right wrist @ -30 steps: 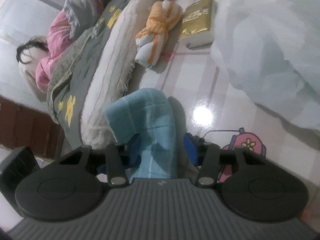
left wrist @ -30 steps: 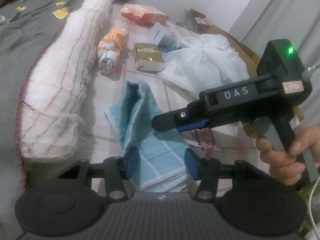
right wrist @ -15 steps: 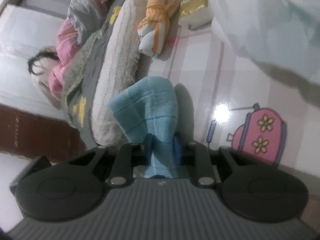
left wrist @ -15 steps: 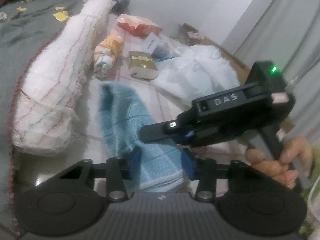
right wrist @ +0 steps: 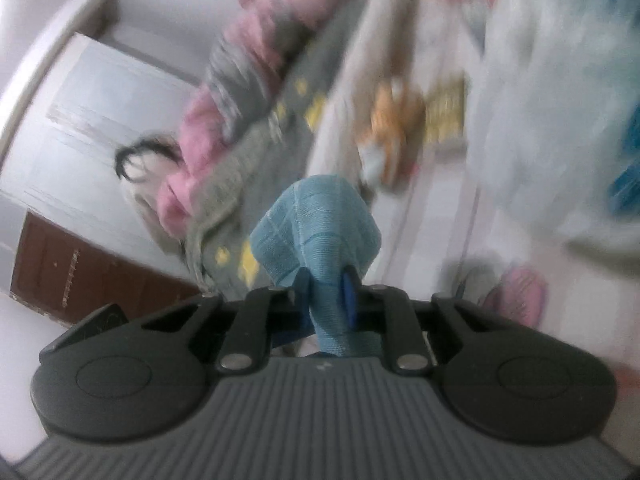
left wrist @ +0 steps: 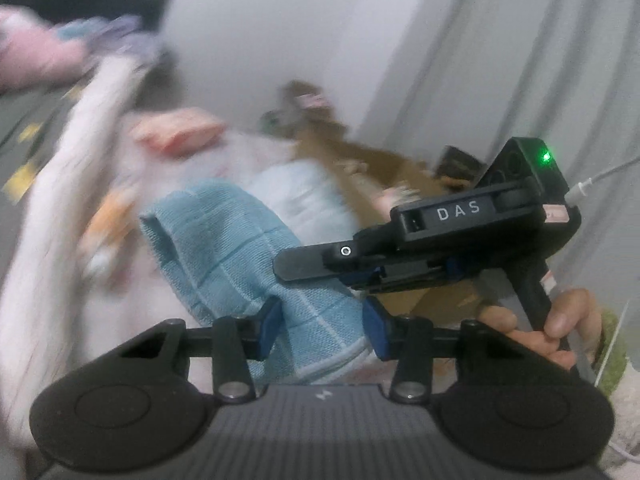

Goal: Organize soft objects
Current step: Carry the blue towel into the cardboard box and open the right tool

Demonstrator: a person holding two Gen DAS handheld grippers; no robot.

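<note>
Left wrist view: the left gripper (left wrist: 323,322) has its blue pads pressed against either side of a light blue towel (left wrist: 240,248), gripping one end of it. The towel rises from the jaws and arches up and to the left, clear of the floor. To the right, the right gripper (left wrist: 298,270) reaches in sideways, its tip meeting the towel's right edge; a hand (left wrist: 548,328) holds its handle at the near right, and a green light glows on its body. Behind, everything is blurred: a pale quilt roll (left wrist: 60,216) on the left, a pink packet (left wrist: 176,134) farther off, a white bag (left wrist: 304,196) behind the towel and a grey curtain (left wrist: 540,60) on the right.

Right wrist view: the right gripper (right wrist: 326,296) has its jaws closing tight on a gathered fold of the towel (right wrist: 320,232), which bulges up just beyond the pads. Far left lies a grey blanket (right wrist: 256,128) with yellow marks and pink bedding (right wrist: 224,92); an orange bundle (right wrist: 390,124) sits blurred on the floor, the white bag (right wrist: 560,120) at the right.
</note>
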